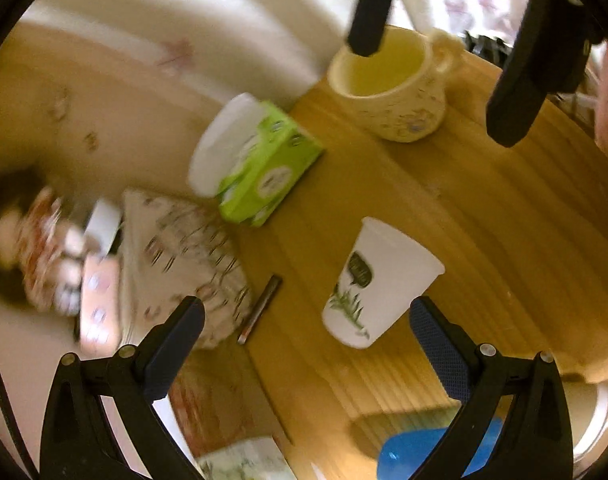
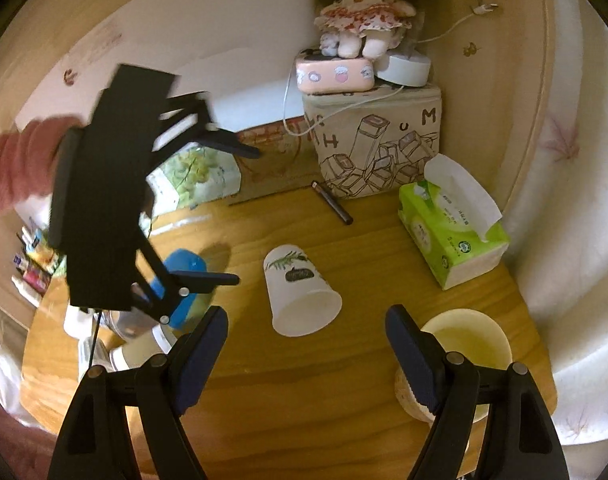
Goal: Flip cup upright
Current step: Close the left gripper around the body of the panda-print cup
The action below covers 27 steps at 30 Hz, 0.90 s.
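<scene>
A white paper cup (image 1: 378,284) with a green leaf print lies on its side on the wooden table (image 1: 484,208). In the right wrist view the cup (image 2: 299,294) lies with its open mouth toward the camera. My left gripper (image 1: 308,320) is open and empty, its right finger close beside the cup. It also shows in the right wrist view (image 2: 239,216) at the left, above the table. My right gripper (image 2: 306,332) is open and empty, just short of the cup's mouth. It shows at the top of the left wrist view (image 1: 436,88).
A cream mug (image 1: 388,88) stands by my right gripper, also in the right wrist view (image 2: 464,348). A green tissue box (image 2: 452,232), a dark pen (image 2: 332,202), a printed box (image 2: 378,144) with a doll (image 2: 362,12), and a blue lid (image 2: 183,284) are around.
</scene>
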Each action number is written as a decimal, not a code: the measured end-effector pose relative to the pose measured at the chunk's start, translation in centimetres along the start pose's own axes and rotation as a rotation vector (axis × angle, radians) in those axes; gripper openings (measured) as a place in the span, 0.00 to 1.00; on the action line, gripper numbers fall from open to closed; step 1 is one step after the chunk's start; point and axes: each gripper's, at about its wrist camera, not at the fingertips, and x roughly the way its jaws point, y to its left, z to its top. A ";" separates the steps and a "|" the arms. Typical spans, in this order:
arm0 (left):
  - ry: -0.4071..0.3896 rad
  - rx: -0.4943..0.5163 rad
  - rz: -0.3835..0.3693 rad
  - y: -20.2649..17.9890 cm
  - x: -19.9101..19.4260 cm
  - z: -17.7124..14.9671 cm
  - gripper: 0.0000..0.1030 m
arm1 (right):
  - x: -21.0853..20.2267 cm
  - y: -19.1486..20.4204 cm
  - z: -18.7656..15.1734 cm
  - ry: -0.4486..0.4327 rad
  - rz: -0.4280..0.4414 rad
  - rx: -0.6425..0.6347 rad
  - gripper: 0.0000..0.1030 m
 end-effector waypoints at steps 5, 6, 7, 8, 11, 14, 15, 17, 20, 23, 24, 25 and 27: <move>-0.016 0.117 -0.075 -1.3 2.3 0.2 0.99 | 0.9 0.0 -0.8 0.045 -0.031 -0.045 0.79; -0.017 0.135 -0.087 -1.5 2.6 0.3 0.99 | 1.0 0.0 -1.1 0.053 -0.032 -0.050 0.79; -0.018 0.159 -0.099 -1.8 3.0 0.3 0.98 | 1.2 0.0 -1.4 0.065 -0.035 -0.057 0.79; -0.020 0.186 -0.113 -2.2 3.4 0.4 0.97 | 1.4 0.0 -1.6 0.076 -0.037 -0.061 0.79; -0.016 0.229 -0.164 -2.7 4.5 0.5 0.96 | 1.7 -0.1 -2.2 0.098 -0.021 -0.060 0.79; -0.004 0.258 -0.213 -3.0 5.5 0.4 0.93 | 2.2 0.2 -2.7 0.121 0.004 -0.048 0.79; 0.001 0.265 -0.228 -3.2 5.7 0.4 0.93 | 2.4 0.2 -2.7 0.129 0.014 -0.043 0.79; 0.007 0.281 -0.256 -3.4 6.2 0.3 0.93 | 2.7 0.4 -2.9 0.141 0.037 -0.032 0.79; 0.023 0.300 -0.299 -3.6 7.0 0.1 0.92 | 3.2 0.8 -3.1 0.161 0.057 -0.021 0.79; 0.037 0.302 -0.327 -3.7 7.7 -0.1 0.88 | 3.5 0.9 -3.0 0.171 0.073 -0.011 0.79; 0.039 0.300 -0.335 -3.7 7.9 -0.1 0.88 | 3.7 0.8 -3.0 0.176 0.076 -0.009 0.79; 0.039 0.296 -0.342 -3.7 8.1 -0.1 0.87 | 3.8 0.8 -2.9 0.179 0.076 -0.009 0.79; 0.042 0.289 -0.359 -3.6 8.4 -0.1 0.83 | 4.0 0.5 -2.8 0.186 0.080 -0.008 0.79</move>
